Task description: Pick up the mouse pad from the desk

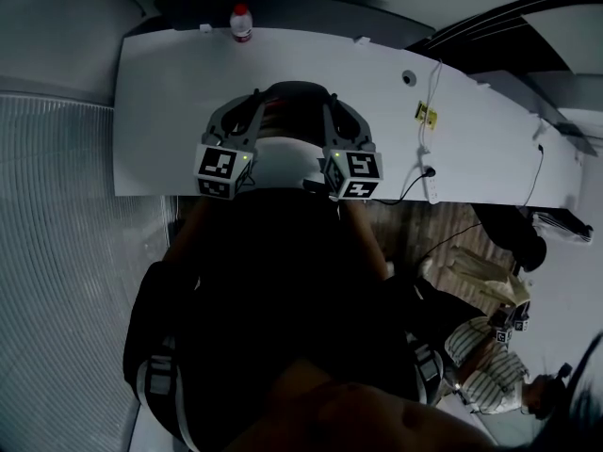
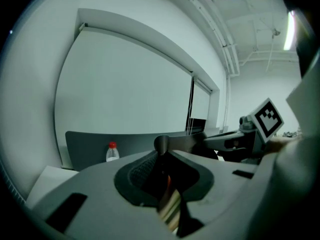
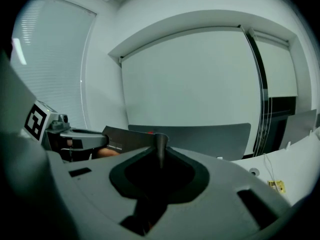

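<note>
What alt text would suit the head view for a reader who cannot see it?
Seen from above, the left gripper and right gripper each pinch a side of a dark mouse pad, held over a white desk. A red-capped bottle stands at the desk's far edge, and cables trail over its right part.

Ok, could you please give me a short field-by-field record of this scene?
mouse pad: dark, held above the desk between both claws
left claw: shut on one pad edge
right claw: shut on the opposite edge
desk: white
bottle: red cap, upright at desk's far edge
</note>
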Action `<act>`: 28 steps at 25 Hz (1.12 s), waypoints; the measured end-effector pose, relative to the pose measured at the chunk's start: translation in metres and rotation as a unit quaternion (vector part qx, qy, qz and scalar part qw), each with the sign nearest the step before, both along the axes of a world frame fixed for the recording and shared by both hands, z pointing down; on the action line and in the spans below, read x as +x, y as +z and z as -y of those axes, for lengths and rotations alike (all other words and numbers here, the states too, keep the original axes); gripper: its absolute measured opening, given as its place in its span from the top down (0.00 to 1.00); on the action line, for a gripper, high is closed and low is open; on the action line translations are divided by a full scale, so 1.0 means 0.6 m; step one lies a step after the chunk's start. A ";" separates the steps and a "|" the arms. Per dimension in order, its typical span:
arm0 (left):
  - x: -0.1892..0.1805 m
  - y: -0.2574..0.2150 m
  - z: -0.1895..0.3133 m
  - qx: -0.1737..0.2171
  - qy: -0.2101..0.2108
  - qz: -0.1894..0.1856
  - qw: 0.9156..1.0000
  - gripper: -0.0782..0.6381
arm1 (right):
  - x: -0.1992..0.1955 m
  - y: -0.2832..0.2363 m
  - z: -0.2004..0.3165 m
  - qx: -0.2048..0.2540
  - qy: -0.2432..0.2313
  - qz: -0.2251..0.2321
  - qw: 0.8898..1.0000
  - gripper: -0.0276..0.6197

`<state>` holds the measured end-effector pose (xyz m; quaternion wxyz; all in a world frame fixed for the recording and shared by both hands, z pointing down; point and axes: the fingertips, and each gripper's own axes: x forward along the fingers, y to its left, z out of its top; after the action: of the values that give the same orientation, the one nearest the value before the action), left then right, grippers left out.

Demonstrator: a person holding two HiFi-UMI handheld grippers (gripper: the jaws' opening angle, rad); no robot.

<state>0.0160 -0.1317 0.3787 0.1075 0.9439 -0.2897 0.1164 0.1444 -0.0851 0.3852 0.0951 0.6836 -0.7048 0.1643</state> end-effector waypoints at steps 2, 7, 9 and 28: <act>-0.003 -0.009 0.004 0.007 -0.002 -0.003 1.000 0.82 | -0.003 -0.014 0.005 0.009 -0.001 -0.001 1.000 0.89; -0.010 -0.030 0.010 0.024 -0.006 -0.013 1.000 0.82 | -0.008 -0.037 0.010 0.026 -0.003 -0.003 1.000 0.89; -0.013 -0.037 0.012 0.030 -0.009 -0.015 0.999 0.82 | -0.009 -0.045 0.010 0.031 -0.003 -0.003 1.000 0.89; -0.018 -0.162 -0.001 0.110 -0.016 -0.046 0.993 0.82 | -0.010 -0.164 0.000 0.104 -0.018 -0.002 0.994 0.88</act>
<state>0.0052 -0.1309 0.2815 0.0185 0.9495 -0.3109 0.0389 0.1385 -0.0850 0.2866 0.0278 0.6773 -0.7299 0.0874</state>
